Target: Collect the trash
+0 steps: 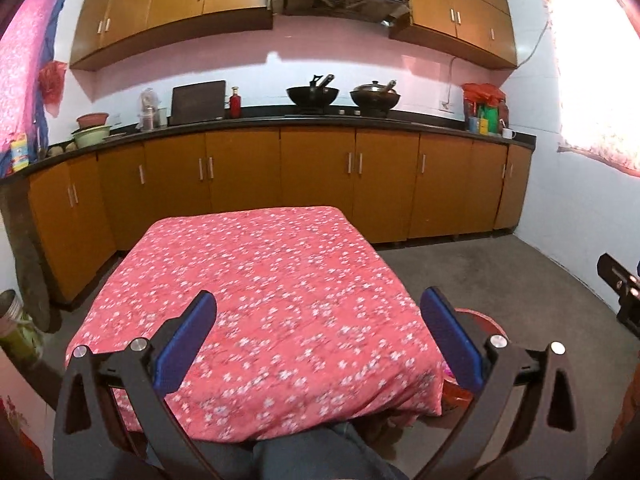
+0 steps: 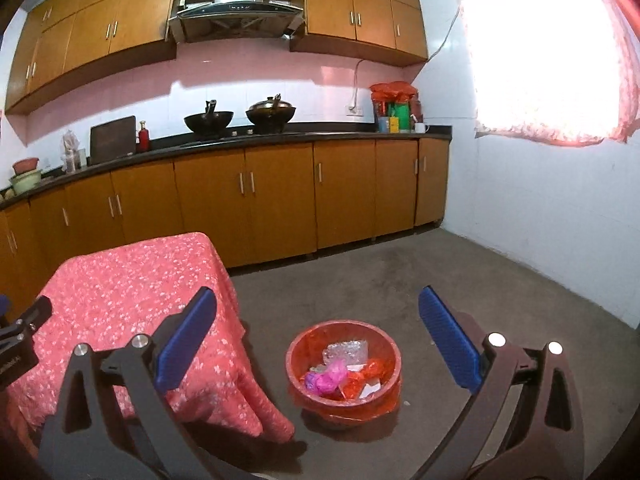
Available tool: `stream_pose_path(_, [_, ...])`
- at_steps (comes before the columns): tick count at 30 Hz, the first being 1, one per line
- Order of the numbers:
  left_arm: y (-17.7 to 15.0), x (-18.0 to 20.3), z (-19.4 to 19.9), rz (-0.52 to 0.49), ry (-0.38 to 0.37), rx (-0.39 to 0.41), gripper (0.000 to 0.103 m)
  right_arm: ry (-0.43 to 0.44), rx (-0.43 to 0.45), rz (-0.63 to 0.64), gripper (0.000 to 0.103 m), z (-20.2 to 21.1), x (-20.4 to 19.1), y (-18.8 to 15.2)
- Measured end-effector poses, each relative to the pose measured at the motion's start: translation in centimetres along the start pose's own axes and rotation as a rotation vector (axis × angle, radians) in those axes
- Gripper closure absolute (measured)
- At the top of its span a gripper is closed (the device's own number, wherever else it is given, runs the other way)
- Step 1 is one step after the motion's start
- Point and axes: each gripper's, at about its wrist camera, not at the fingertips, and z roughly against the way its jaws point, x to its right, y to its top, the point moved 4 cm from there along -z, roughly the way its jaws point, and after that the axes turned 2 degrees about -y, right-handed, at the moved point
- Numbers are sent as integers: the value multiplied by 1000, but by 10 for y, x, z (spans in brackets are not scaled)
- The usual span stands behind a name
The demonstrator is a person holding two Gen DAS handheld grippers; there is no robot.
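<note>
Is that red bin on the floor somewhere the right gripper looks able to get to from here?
Probably yes: the right gripper is open and empty, with only bare floor before the red bin.

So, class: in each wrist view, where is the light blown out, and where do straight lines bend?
Left wrist view: the curtained window at the right edge is washed out, and the countertop bows upward; the tablecloth looks slightly soft nearby. Right wrist view: the window is pure white glare, and the upper cabinets curve towards the dark corners.
</note>
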Motion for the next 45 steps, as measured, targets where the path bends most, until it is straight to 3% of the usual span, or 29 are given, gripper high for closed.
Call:
stream_pose_path(13, [-17,-21,21,-9,41,38,2,1,39,92,4,26,-41,-19])
stream_pose_path(45, [-22,-20,30,-11,0,54,2,24,3,55,4,22,-40,-32])
